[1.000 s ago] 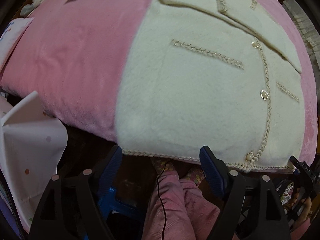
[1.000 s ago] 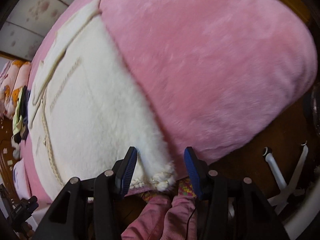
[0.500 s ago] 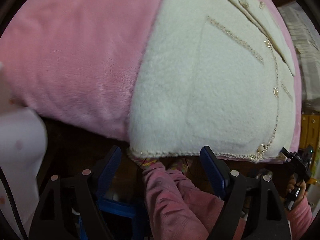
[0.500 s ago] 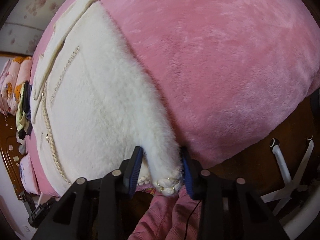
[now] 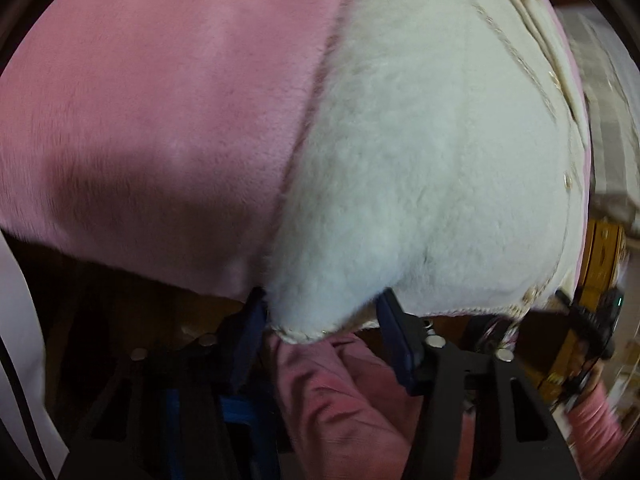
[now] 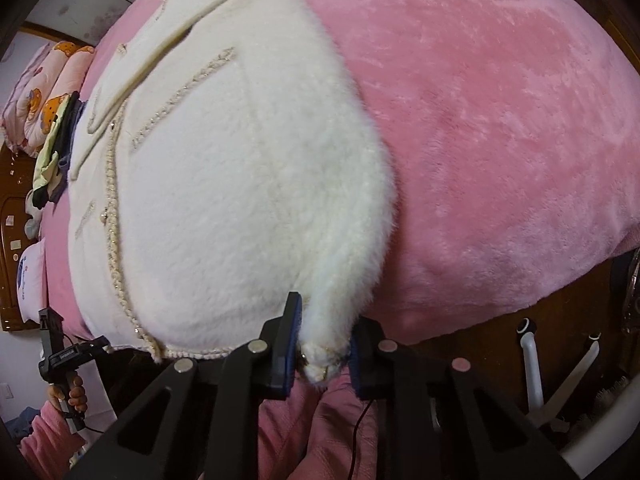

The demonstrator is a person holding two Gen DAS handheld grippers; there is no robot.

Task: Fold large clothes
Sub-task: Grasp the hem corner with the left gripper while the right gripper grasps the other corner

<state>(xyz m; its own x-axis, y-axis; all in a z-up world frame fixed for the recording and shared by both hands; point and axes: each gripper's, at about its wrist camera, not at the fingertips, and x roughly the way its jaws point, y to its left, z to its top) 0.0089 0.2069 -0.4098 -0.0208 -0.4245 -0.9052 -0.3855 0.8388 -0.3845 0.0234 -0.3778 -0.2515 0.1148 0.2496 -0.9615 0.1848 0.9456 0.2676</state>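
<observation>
A cream fleece jacket (image 5: pixel 420 152) with braided trim and buttons lies flat on a pink plush blanket (image 5: pixel 160 92), hem toward me. My left gripper (image 5: pixel 324 320) has its blue pads either side of the jacket's left hem corner, with a gap still showing on the right pad. My right gripper (image 6: pixel 324 348) is shut on the jacket's right hem corner (image 6: pixel 322 360). The jacket (image 6: pixel 240 184) fills the left half of the right wrist view, with the blanket (image 6: pixel 500 120) to its right.
A person's pink-clad legs (image 5: pixel 340 400) are below both grippers. Folded clothes and a patterned quilt (image 6: pixel 44 100) lie at the bed's far end. A white chair base (image 6: pixel 536 372) stands on the floor at right. White dotted fabric (image 5: pixel 20 360) hangs at left.
Both grippers moved in onto the hem corners. The right gripper closed on its corner. The left gripper's pads now straddle the left corner, narrower than before.
</observation>
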